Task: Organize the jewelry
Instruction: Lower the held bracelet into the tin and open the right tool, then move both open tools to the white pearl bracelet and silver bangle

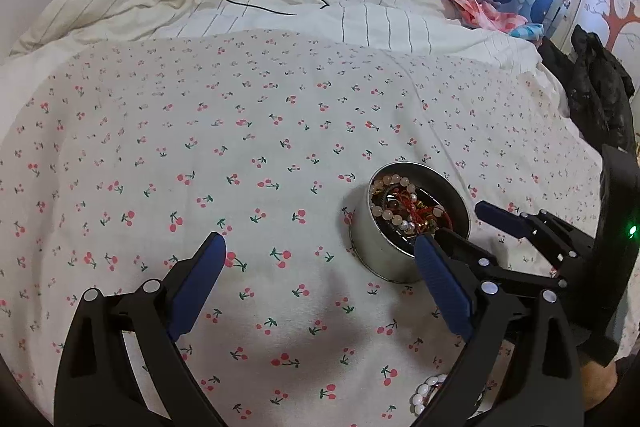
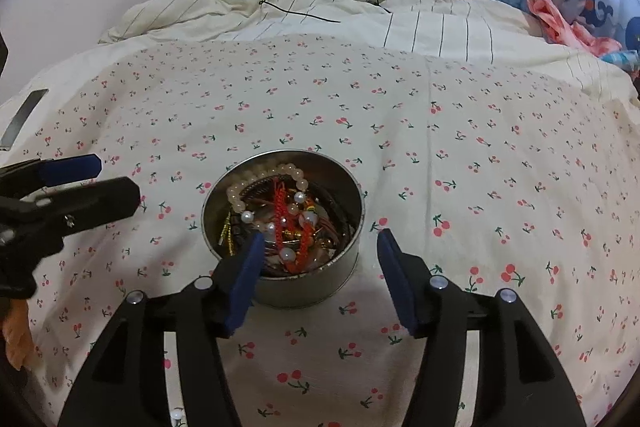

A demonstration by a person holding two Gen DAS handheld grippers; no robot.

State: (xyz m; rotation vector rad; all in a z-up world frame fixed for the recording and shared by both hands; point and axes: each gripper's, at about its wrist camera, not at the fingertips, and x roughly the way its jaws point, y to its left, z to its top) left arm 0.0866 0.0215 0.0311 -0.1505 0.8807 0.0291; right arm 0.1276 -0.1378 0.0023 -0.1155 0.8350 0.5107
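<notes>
1. Tin [image 2: 282,227]: upright on the cherry sheet [image 2: 480,147], heaped with beads and red cord.
2. Right gripper [image 2: 318,255]: jaws parted, empty, over the tin's rim at 6 o'clock; a finger might have nudged and tipped the tin on soft bedding.
3. Left gripper [image 1: 320,251]: wide, empty, at the tin's 9 o'clock.
4. Bracelet [image 1: 426,393]: loose on the sheet, at 6 o'clock from the tin; liable to be overlooked or snagged.
</notes>
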